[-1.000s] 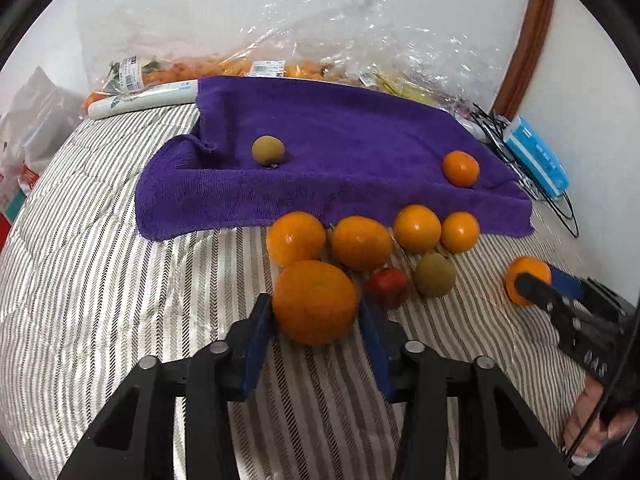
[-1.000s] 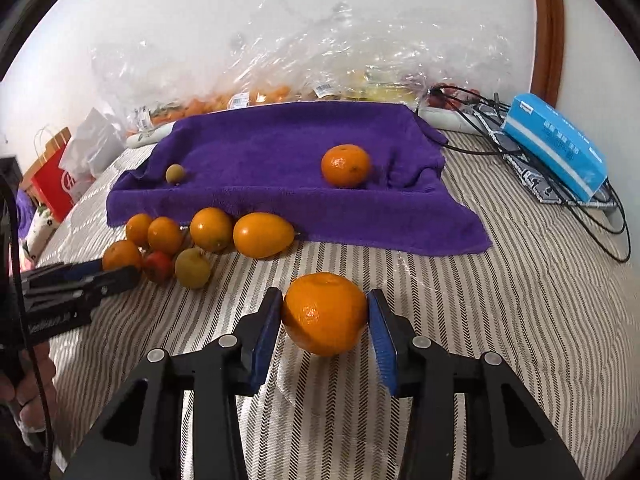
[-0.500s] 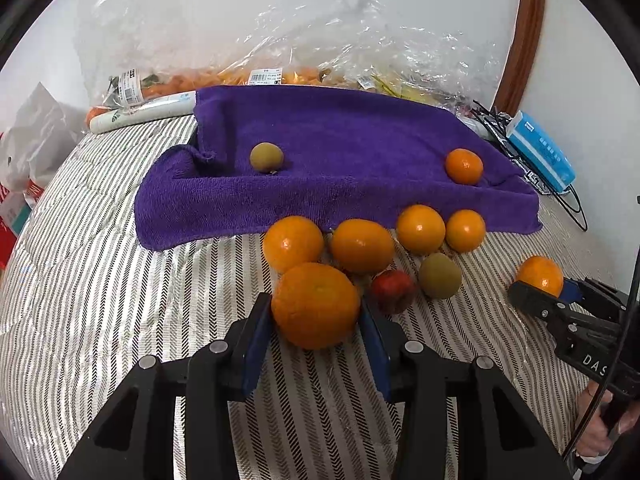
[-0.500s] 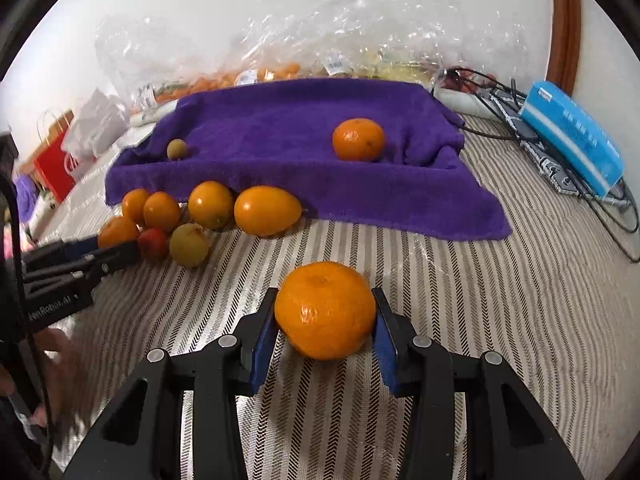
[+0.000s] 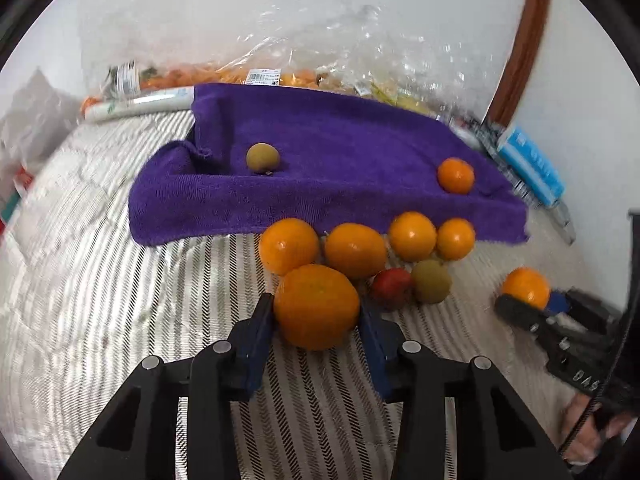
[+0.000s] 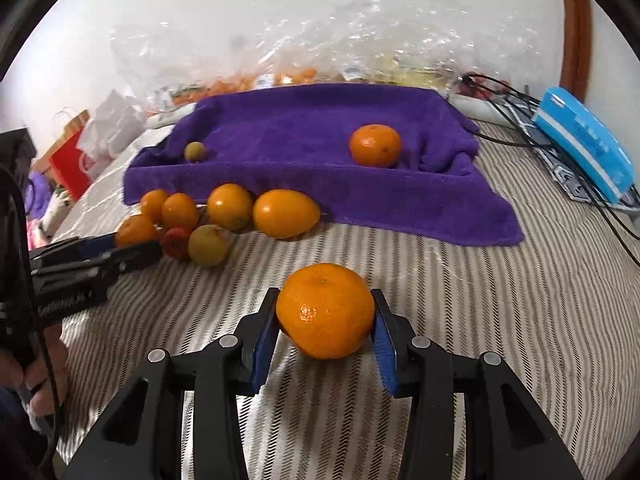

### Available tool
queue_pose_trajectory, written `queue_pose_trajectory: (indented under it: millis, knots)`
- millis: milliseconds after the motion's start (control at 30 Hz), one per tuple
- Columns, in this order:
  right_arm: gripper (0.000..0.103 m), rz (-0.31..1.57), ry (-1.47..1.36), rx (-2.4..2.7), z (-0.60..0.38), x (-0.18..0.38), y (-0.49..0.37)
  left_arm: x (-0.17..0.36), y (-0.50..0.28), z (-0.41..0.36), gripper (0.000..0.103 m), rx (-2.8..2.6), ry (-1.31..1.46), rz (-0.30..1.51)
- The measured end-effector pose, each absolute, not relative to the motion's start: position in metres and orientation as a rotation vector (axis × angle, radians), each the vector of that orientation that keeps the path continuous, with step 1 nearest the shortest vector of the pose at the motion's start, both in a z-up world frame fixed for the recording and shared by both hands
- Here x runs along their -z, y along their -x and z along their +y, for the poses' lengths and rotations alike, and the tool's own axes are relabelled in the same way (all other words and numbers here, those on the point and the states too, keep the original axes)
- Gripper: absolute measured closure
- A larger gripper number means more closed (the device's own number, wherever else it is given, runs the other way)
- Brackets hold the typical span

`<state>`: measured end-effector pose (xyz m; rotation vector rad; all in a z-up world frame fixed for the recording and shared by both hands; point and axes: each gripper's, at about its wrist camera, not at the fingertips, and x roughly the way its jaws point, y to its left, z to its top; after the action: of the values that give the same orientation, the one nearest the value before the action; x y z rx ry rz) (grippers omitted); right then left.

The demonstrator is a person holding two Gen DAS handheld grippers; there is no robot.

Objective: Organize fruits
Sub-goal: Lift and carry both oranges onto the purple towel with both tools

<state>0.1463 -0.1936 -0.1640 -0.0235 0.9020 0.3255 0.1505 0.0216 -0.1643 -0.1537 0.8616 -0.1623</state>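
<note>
Both hand-held grippers are holding fruit. The left hand-held gripper (image 5: 316,320) is clamping a large orange (image 5: 317,306) and, since a second ago, has been carrying it toward the loose fruit cluster (image 5: 384,248), now touching at its 12 o'clock. The right hand-held gripper (image 6: 325,332) is gripping a mandarin (image 6: 326,310), which looks raised off the striped bed (image 6: 500,320). The purple towel (image 6: 320,168) at 12 o'clock is carrying a mandarin and a small green fruit, so delivery there is probably next.
</note>
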Motion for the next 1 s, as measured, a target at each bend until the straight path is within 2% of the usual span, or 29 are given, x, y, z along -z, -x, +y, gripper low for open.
queue_pose_trajectory:
  millis: [367,533,1000]
  knots:
    - [0.060,0.860,-0.037,-0.319,-0.203,0.158,-0.143,0.157,-0.136,0.021,0.064,0.178,0.166,0.839]
    - [0.060,0.842,-0.021,-0.297,-0.201,0.151,-0.141,0.135,-0.136,0.031,0.064,0.167,0.207,0.816]
    - [0.060,0.689,-0.012,-0.295,-0.193,0.068,-0.183,0.077,-0.190,0.048,0.064,0.100,0.209,0.702]
